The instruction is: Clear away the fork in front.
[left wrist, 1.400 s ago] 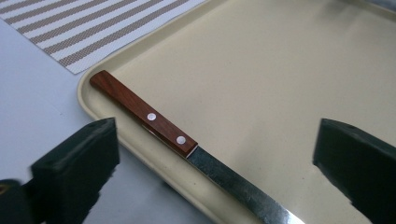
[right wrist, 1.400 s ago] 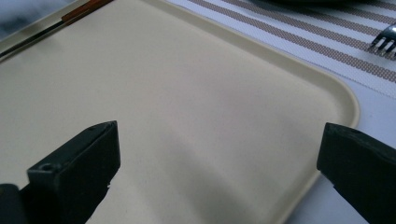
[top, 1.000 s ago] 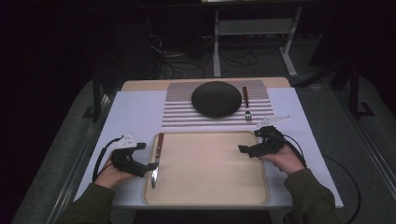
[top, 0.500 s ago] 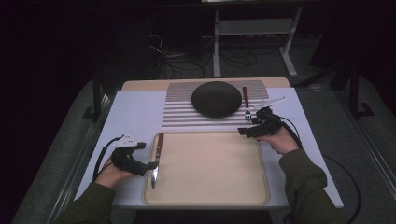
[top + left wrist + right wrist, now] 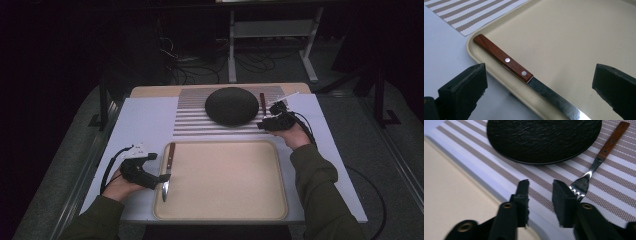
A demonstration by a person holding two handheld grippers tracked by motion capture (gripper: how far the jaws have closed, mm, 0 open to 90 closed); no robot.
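Two grippers at work around the tray. Left gripper sits just off the tray's left rim, jaws spread wide and empty, the wood-handled knife lying between them along that rim. Beyond the tray's far right corner, the right gripper has its jaws just closing, narrow now, nothing between them. Its one jaw is just beside the fork, which lies on the striped mat next to the black plate.
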